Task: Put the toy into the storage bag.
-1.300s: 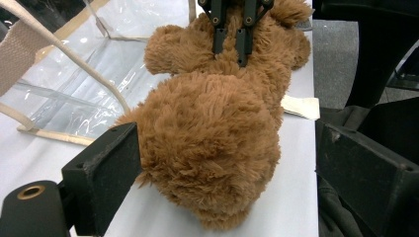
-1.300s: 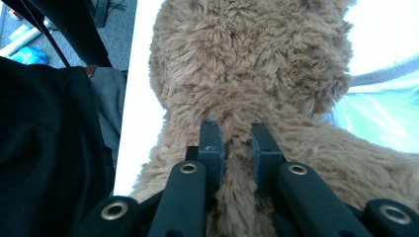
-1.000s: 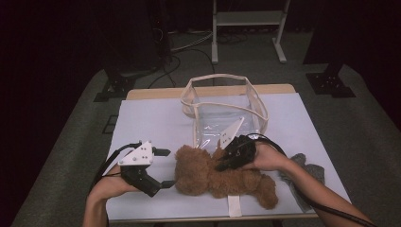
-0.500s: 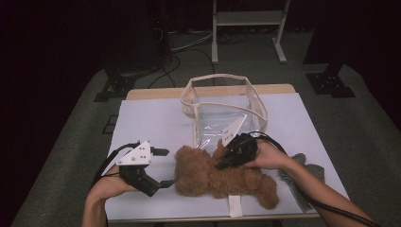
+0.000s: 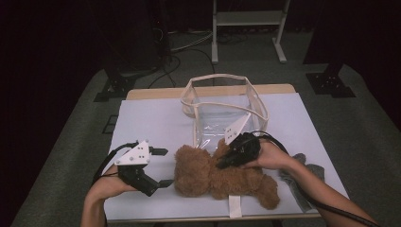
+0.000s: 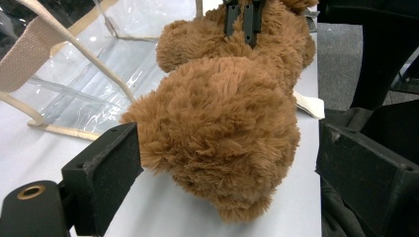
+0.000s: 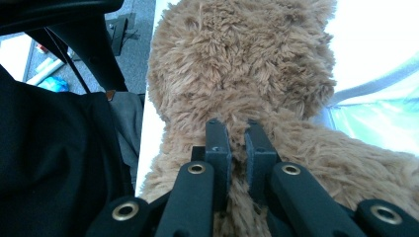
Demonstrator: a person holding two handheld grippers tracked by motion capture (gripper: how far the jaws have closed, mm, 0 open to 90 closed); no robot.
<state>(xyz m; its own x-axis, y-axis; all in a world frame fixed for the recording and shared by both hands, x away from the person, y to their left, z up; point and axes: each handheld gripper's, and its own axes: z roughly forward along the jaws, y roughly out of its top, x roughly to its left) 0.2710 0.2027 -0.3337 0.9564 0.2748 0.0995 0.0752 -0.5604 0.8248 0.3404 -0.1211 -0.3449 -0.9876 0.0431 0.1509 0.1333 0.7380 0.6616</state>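
Brown teddy bear [image 5: 217, 174] lies pinched by right tongs [image 5: 227, 161], head between wide left tongs [image 5: 163, 166].

We see the right gripper [image 7: 237, 136] with its two black jaws nearly together, pinching a tuft of the brown teddy bear's [image 7: 247, 64] fur just below its head, a clear plastic bag [image 7: 380, 118] to the right, dark cloth at the left

Table [image 5: 156, 118] lit from above, surroundings black — gripper views sharp, glare top right.
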